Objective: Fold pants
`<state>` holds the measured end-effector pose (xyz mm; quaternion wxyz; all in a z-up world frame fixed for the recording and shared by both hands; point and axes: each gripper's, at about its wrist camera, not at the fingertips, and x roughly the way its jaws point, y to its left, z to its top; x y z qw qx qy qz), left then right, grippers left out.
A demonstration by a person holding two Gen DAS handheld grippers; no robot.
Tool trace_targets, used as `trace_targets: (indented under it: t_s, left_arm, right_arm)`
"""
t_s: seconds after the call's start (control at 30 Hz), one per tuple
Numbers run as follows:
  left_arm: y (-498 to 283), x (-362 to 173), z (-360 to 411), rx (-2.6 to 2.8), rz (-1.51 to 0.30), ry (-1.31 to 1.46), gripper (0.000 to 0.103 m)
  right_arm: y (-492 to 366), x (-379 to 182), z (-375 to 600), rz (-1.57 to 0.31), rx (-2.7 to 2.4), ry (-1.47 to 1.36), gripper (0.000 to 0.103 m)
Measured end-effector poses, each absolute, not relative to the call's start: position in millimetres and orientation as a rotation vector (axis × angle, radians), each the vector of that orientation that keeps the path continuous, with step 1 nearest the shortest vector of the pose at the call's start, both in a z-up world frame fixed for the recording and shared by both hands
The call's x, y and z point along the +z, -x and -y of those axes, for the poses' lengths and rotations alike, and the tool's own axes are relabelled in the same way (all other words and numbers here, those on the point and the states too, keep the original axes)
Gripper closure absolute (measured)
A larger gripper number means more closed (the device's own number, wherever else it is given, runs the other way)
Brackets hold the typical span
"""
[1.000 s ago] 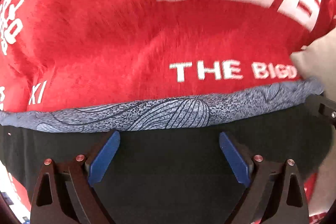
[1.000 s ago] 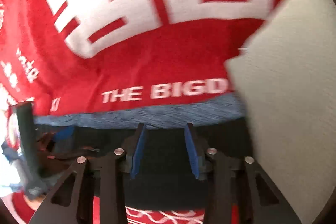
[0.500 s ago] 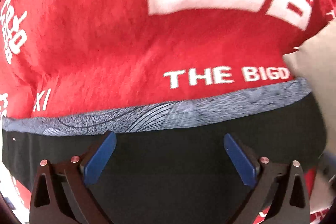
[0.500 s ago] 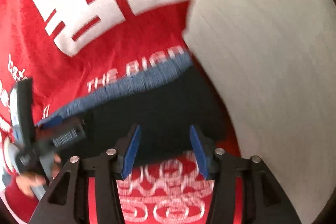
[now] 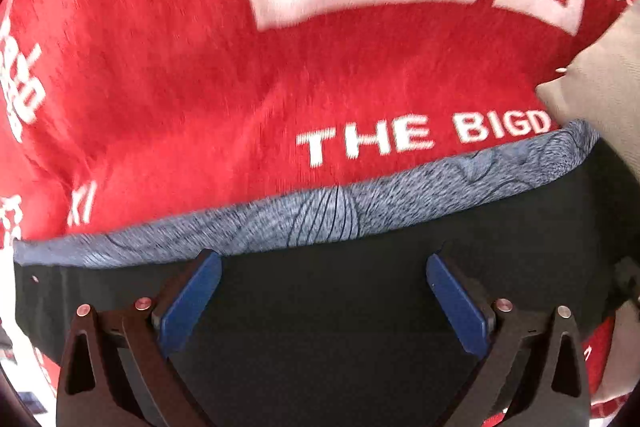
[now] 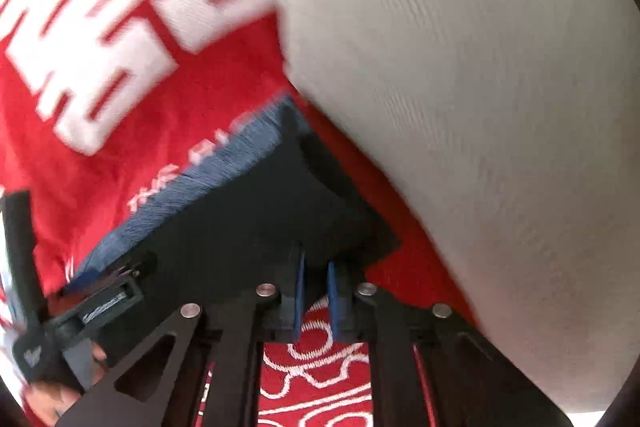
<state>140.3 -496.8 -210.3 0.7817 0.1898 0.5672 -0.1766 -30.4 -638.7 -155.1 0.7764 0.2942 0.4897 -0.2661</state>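
Observation:
The pants are black with a grey-blue patterned band along the far edge, lying flat on a red blanket. My left gripper is open, its blue pads spread wide just above the black cloth. In the right wrist view the pants lie ahead and to the left. My right gripper has its blue pads nearly together at the near edge of the black cloth; whether cloth is pinched between them is unclear. The left gripper's body shows at the left.
A red blanket with large white characters and "THE BIGD" lettering covers the surface. A beige cushion rises close on the right and also shows at the right edge of the left wrist view.
My right gripper has drawn back to the pants' near right edge, swung toward the cushion, and its jaws have narrowed from open to nearly shut. The left gripper stays open, barely moved.

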Motion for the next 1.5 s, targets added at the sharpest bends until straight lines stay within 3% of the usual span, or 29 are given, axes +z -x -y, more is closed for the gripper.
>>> trace_targets:
  t_s: [0.1, 0.2, 0.27, 0.43, 0.53, 0.77, 0.87, 1.0, 1.03, 1.17, 1.3, 1.43, 1.5]
  left_arm:
    - [-132, -222, 506, -0.384, -1.222, -0.479, 0.000]
    - [-135, -231, 506, -0.372, -1.248, -0.407, 0.000]
    - [-133, -230, 500, -0.369, -1.258, -0.379, 0.000]
    - [-125, -228, 505, -0.354, -1.233, -0.380, 0.000]
    - [-118, -232, 505, -0.344, -1.229, -0.374, 0.000]
    - [-112, -237, 493, -0.341, -1.209, -0.362, 0.000]
    - [-111, -239, 490, -0.337, -1.208, -0.355, 0.000]
    - [-114, -239, 484, -0.349, -1.217, -0.344, 0.000]
    - [-115, -237, 483, -0.350, -1.222, -0.343, 0.000]
    - [-119, -222, 475, -0.340, -1.260, -0.352, 0.000]
    - [-112, -205, 445, -0.313, -1.255, -0.321, 0.000]
    - [-108, -220, 412, -0.256, -1.317, -0.336, 0.000]
    - [-107, -226, 397, -0.272, -1.335, -0.257, 0.000]
  right_arm:
    - [26, -152, 629, -1.094, -0.559, -0.514, 0.093]
    - [33, -175, 634, -1.212, -0.560, -0.499, 0.085]
    - [50, -162, 644, -1.189, -0.582, -0.569, 0.077]
    - [46, -109, 634, -1.037, -0.483, -0.462, 0.077]
    - [4, -133, 651, -1.061, -0.420, -0.531, 0.077]
    - [-69, -207, 684, -1.190, -0.442, -0.557, 0.090]
    - [-86, -208, 679, -1.165, -0.440, -0.430, 0.089]
    - [-86, -198, 679, -1.165, -0.404, -0.511, 0.086]
    - [-80, -191, 675, -1.161, -0.392, -0.517, 0.084]
    - [-45, -174, 652, -1.183, -0.332, -0.517, 0.052]
    - [-13, -175, 624, -1.210, -0.311, -0.512, 0.050]
    - [4, -193, 602, -1.227, -0.316, -0.508, 0.039]
    - [4, -198, 598, -1.186, -0.295, -0.491, 0.026]
